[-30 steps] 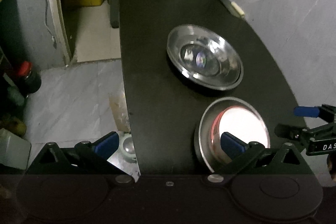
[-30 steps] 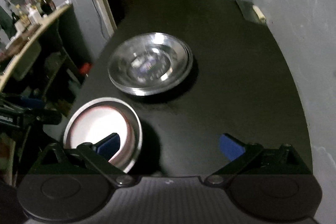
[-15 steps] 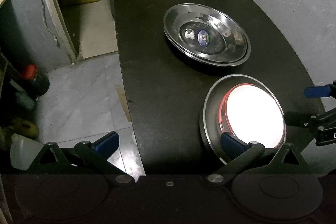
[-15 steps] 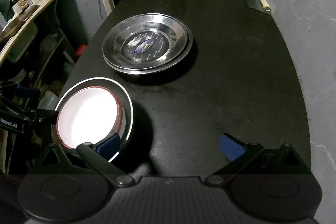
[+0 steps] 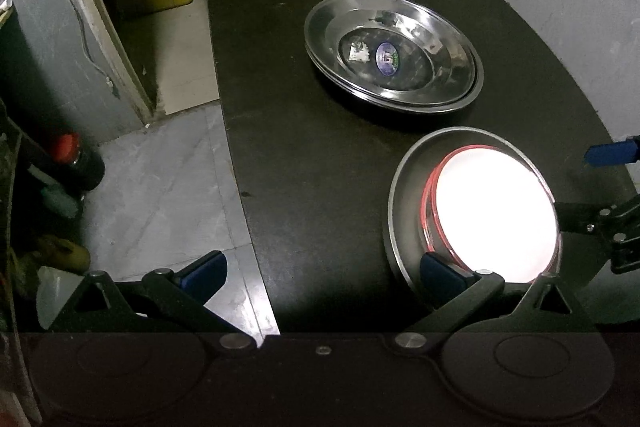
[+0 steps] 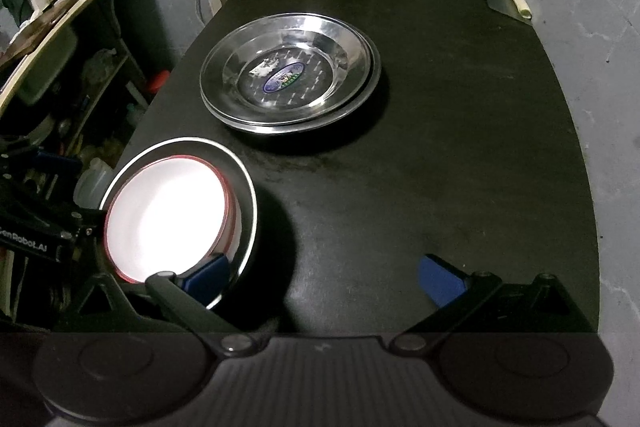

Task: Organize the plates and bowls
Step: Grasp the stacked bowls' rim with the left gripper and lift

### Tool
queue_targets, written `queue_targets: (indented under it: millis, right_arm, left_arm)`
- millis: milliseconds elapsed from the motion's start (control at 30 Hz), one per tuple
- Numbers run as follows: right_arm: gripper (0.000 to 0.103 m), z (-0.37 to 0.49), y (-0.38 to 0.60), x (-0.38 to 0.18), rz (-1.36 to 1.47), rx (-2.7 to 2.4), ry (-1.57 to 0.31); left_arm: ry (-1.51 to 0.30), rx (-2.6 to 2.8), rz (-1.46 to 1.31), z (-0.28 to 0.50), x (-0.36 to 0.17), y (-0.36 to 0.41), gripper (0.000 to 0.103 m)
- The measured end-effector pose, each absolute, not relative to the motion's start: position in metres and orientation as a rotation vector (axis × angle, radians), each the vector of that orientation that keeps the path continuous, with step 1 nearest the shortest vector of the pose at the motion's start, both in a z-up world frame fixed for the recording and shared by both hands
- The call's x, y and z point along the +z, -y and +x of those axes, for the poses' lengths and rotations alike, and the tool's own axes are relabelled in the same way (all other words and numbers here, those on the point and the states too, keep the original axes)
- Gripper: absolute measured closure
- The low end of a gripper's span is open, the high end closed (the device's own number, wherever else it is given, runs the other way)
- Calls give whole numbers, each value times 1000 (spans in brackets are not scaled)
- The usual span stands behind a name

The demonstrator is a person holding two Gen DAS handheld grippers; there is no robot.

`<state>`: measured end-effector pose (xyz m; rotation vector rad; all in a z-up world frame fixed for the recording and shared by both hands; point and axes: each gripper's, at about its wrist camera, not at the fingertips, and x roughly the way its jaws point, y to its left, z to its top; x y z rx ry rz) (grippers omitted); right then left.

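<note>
Jaws wide on my left hand-held gripper [image 5: 320, 273] and right hand-held gripper [image 6: 322, 277], neither gripping anything. I see one pad of each over the steel bowl [image 6: 248, 203], which holds a white bowl [image 6: 164, 215] near the worktop [image 6: 440, 167] edge; stacked plates [image 6: 290, 71] sit beyond.

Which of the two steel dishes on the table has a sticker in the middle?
The far steel plate, top of a shiny stack, bears a blue oval sticker. The near steel bowl holds a red-rimmed white bowl instead.
</note>
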<state>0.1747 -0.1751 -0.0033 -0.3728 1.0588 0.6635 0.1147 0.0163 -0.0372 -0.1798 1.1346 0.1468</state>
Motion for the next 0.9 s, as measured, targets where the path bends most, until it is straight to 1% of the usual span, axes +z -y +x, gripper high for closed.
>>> queue_targets:
  millis: [667,733,800,900]
  right_arm:
    - [0,179,174,-8,-372,669,-1078]
    - [0,179,174,-8,-370,669,-1079]
    - [1,179,174,-8,-370,672,-1078]
    - [2,178,174,-8,-374,677,-1082]
  left_arm:
    - [-1145,174,-127,119,-41,-11,1]
    - [-1141,173,-126,118,-40,-10,3]
    - [-1134,161,-131,117,-39,-10,9]
    - [-1128,151,-137,117,-37,-10,14]
